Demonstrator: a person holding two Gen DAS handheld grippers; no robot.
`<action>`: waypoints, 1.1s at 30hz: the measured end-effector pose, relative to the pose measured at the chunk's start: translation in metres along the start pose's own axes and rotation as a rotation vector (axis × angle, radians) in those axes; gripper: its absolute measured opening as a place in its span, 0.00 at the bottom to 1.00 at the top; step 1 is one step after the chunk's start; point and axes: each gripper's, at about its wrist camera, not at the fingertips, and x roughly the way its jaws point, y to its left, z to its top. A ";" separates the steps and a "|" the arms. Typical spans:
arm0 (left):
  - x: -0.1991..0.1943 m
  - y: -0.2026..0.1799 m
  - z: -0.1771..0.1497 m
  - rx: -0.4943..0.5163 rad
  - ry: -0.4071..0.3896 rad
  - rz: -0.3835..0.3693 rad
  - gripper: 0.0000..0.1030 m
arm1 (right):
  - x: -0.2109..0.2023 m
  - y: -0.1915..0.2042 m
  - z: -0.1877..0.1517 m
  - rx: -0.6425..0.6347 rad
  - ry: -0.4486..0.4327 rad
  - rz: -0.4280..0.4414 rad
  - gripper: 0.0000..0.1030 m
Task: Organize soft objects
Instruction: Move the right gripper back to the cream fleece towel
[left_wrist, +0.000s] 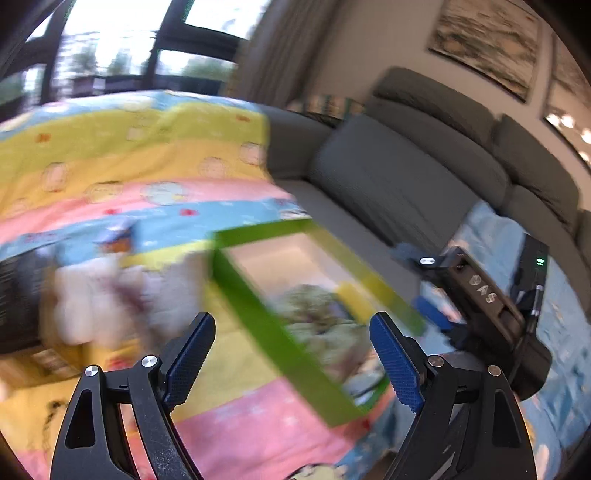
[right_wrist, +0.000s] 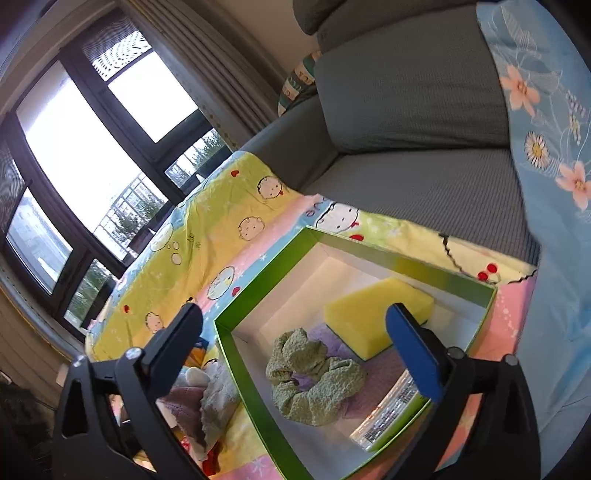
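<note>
Inside the green box (right_wrist: 258, 369), a crinkly scrunchie (right_wrist: 314, 380) (sage) lies beneath released fingers (right_wrist: 413, 354).

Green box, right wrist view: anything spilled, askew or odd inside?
Nothing stands out. The green box sits upright on the blanket; a green scrunchie, a yellow sponge and a purple cloth lie inside. Other soft items remain outside it.

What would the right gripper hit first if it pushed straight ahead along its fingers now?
Most likely the green scrunchie lying in the green box. The right gripper is open and empty, aimed down into the box; the yellow sponge lies further back. Depth is uncertain.
</note>
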 end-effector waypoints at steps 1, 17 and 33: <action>-0.011 0.009 -0.003 -0.011 -0.020 0.040 0.84 | -0.001 0.003 0.000 -0.016 -0.012 -0.008 0.99; -0.138 0.222 -0.106 -0.471 -0.255 0.545 0.94 | 0.002 0.075 -0.026 -0.226 -0.049 0.083 0.99; -0.202 0.313 -0.138 -0.728 -0.285 0.704 0.94 | 0.021 0.178 -0.100 -0.485 0.201 0.318 0.99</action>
